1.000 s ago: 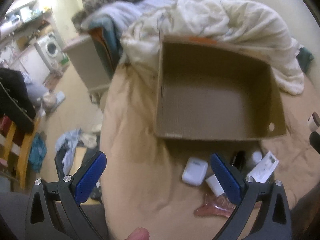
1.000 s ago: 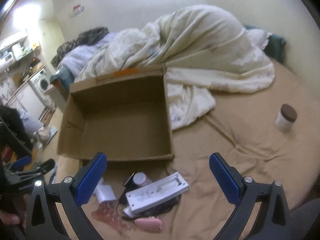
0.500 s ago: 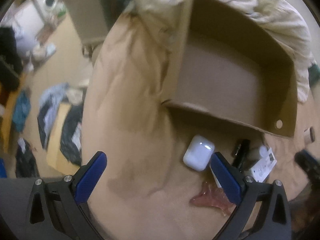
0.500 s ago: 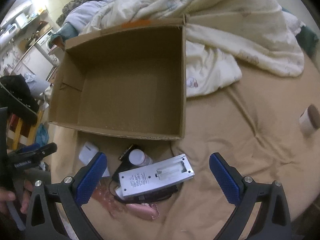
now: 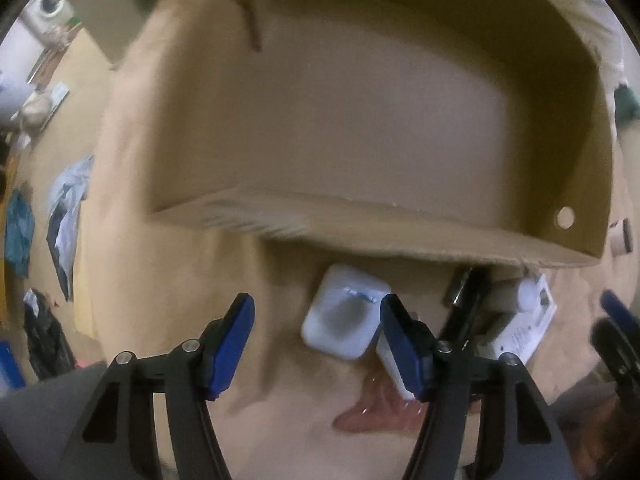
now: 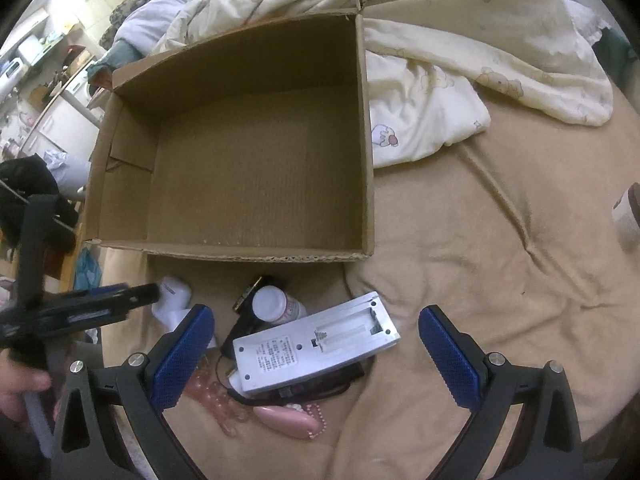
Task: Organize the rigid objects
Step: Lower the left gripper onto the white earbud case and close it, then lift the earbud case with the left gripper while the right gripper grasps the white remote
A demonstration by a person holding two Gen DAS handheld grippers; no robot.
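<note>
An open, empty cardboard box (image 6: 256, 168) lies on the tan bed; it also shows in the left wrist view (image 5: 360, 120). In front of it lies a pile: a white earbud case (image 5: 344, 312), a white remote face down (image 6: 316, 348), a small white bottle (image 6: 274, 304), a black object (image 6: 250, 292) and pink items (image 6: 288, 420). My left gripper (image 5: 316, 344) is open, low over the bed, its right finger beside the earbud case. My right gripper (image 6: 316, 356) is open, above the remote. The left gripper also appears at the left of the right wrist view (image 6: 132, 294).
A cream duvet (image 6: 460, 52) is bunched behind and right of the box. A white jar with a brown lid (image 6: 628, 216) stands on the bed at far right. The bed's left edge drops to a floor with clothes (image 5: 64, 216).
Both grippers have come down and forward toward the pile. The left gripper has narrowed and now sits close to the earbud case. The box fills more of both views.
</note>
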